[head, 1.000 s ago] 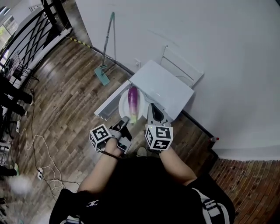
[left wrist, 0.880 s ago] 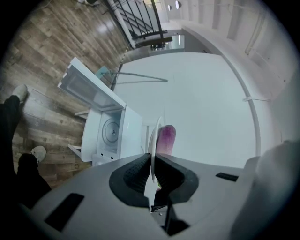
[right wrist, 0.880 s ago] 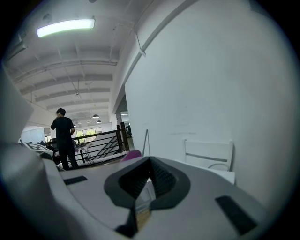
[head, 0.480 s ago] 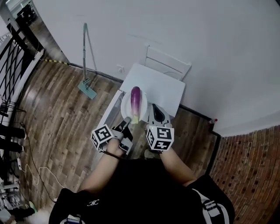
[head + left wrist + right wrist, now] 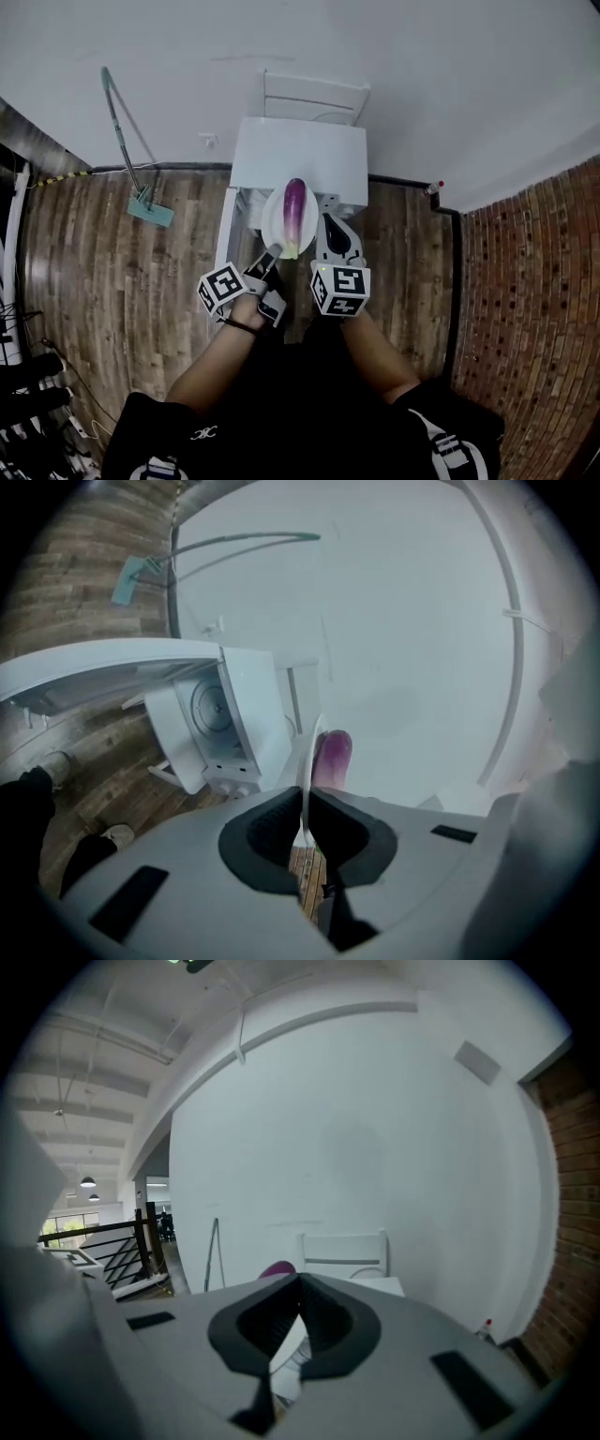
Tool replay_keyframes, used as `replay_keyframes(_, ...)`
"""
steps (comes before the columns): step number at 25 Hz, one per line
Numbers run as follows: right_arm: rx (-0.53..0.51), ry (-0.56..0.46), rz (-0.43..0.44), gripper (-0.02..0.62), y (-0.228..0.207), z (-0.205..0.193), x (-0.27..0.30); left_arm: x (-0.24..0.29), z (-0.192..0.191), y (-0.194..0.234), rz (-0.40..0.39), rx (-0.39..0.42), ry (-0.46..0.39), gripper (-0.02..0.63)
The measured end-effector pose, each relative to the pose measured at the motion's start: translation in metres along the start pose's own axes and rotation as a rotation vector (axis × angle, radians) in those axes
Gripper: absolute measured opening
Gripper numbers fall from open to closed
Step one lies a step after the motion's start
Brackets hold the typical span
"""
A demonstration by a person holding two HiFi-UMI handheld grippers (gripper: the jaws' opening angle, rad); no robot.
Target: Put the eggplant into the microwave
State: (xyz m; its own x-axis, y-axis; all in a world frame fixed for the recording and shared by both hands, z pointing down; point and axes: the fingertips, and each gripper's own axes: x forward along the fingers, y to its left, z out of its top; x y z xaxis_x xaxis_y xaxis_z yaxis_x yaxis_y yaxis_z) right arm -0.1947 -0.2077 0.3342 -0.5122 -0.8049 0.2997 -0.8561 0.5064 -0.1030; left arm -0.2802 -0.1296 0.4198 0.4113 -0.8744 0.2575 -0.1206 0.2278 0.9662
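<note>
A purple eggplant (image 5: pixel 294 211) lies on a white plate (image 5: pixel 277 220) held in the air just before the white microwave (image 5: pixel 298 155). The microwave's door (image 5: pixel 227 234) stands swung out to the left. My left gripper (image 5: pixel 272 253) is shut on the plate's near rim, which shows as a thin white edge (image 5: pixel 303 789) between the jaws, with the eggplant (image 5: pixel 331 758) beyond. My right gripper (image 5: pixel 324 223) is at the plate's right rim, jaws shut with a white sliver of the plate (image 5: pixel 286 1335) between them. The eggplant's tip (image 5: pixel 277 1268) peeks over its left jaw.
A white chair (image 5: pixel 314 96) stands against the wall behind the microwave. A green mop (image 5: pixel 131 150) leans on the wall at the left. A small bottle (image 5: pixel 433 187) sits at the wall's foot to the right, where wood floor meets brick floor (image 5: pixel 525 281).
The head view has swung round to face the microwave squarely. Both grippers with the plate and eggplant have come closer to its open front and a little lower.
</note>
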Motion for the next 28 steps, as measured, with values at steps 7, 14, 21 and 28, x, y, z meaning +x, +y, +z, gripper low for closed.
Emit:
replay_keyframes(7,-0.005,0.051,-0.034,0.014,-0.020,-0.039,-0.011,0.019,-0.030,0.047,0.005,0.017,0.060,0.025)
replay_keyframes(14,-0.009,0.082,0.031,0.014,-0.053,-0.099,-0.010,0.045,-0.052,0.120,0.056,-0.006,-0.016,0.025)
replay_keyframes(21,-0.012,0.098,0.111,0.014,-0.080,-0.202,0.017,0.093,-0.036,0.219,0.115,-0.052,-0.123,0.025)
replay_keyframes(28,-0.032,0.031,0.148,0.014,-0.095,-0.283,0.061,0.145,0.013,0.275,0.096,-0.045,-0.157,0.025)
